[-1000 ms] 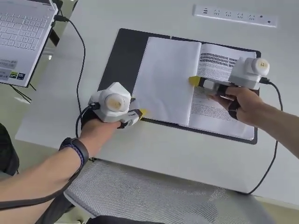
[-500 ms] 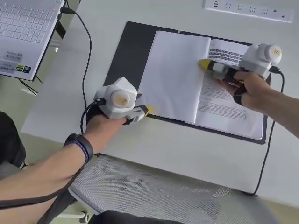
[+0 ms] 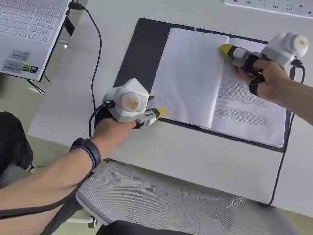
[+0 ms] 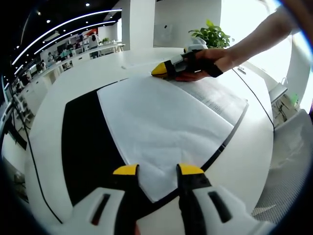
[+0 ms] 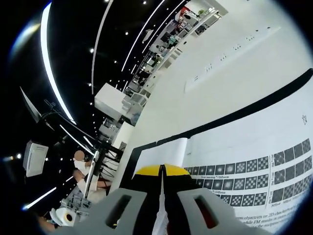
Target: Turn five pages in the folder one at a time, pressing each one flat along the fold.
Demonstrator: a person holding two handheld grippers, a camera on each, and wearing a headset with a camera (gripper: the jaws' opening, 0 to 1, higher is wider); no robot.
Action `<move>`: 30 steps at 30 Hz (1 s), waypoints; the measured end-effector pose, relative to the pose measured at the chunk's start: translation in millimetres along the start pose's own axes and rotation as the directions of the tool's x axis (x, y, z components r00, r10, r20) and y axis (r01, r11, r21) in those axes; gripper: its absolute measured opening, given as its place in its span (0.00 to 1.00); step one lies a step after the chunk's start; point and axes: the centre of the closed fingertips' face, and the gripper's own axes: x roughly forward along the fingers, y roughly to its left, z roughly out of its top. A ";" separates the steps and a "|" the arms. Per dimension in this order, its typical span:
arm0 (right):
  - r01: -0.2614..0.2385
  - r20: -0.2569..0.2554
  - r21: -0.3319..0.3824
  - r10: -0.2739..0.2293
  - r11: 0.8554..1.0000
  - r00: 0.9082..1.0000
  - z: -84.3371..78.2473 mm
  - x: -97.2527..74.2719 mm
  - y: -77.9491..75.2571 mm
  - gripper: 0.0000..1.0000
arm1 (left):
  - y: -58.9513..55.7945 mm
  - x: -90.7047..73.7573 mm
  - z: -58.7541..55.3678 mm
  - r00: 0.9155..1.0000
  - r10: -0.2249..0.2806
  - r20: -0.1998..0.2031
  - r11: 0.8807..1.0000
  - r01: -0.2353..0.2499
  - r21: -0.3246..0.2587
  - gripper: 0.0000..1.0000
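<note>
The black folder [image 3: 139,54] lies open on the white table. A blank white page [image 3: 190,73] lies turned over its left half, and a printed page [image 3: 249,105] covers the right half. My right gripper [image 3: 226,49] is shut, its yellow tips down on the fold near the pages' far edge. Its own view has the tips [image 5: 161,171] together over the checker-patterned print [image 5: 254,171]. My left gripper [image 3: 157,113] stands open at the blank page's near left corner. In its own view, that corner of the page [image 4: 161,127] lies between the left gripper's [image 4: 158,171] yellow tips. The right gripper [image 4: 161,70] rests beyond.
A laptop [image 3: 29,29] sits at the far left, with a black cable [image 3: 95,44] running beside the folder. A power strip [image 3: 274,5] lies along the far edge. A grey mesh chair [image 3: 171,200] is below the table's near edge.
The right gripper has slid along the fold away from me, from mid-page to near the far edge. The left gripper has stayed at the page's near corner. The head camera has shifted.
</note>
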 end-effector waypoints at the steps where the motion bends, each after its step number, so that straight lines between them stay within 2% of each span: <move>1: 0.005 0.002 0.000 -0.005 1.000 1.000 4.3 3.1 -2.8 0.00 | 0.1 0.1 -0.1 1.000 0.000 0.000 1.000 0.000 0.000 0.29; 9: 0.033 0.020 0.025 -0.034 0.999 0.999 24.8 16.4 -14.8 0.00 | 0.6 0.5 0.3 1.000 -0.001 -0.001 1.000 0.001 0.000 0.29; 17: 0.033 0.010 0.005 -0.033 0.999 0.999 30.0 21.0 -15.3 0.00 | 1.1 1.3 0.0 1.000 -0.006 -0.006 1.000 0.006 0.002 0.29; 24: 0.035 0.008 -0.017 -0.035 0.999 0.999 26.2 15.8 -9.1 0.00 | 1.0 1.3 0.1 1.000 -0.009 -0.013 1.000 0.009 0.006 0.29; 30: -0.010 -0.040 -0.043 0.008 0.999 0.999 5.0 4.4 1.5 0.00 | 1.9 2.4 -0.6 1.000 -0.009 -0.013 1.000 0.010 0.005 0.29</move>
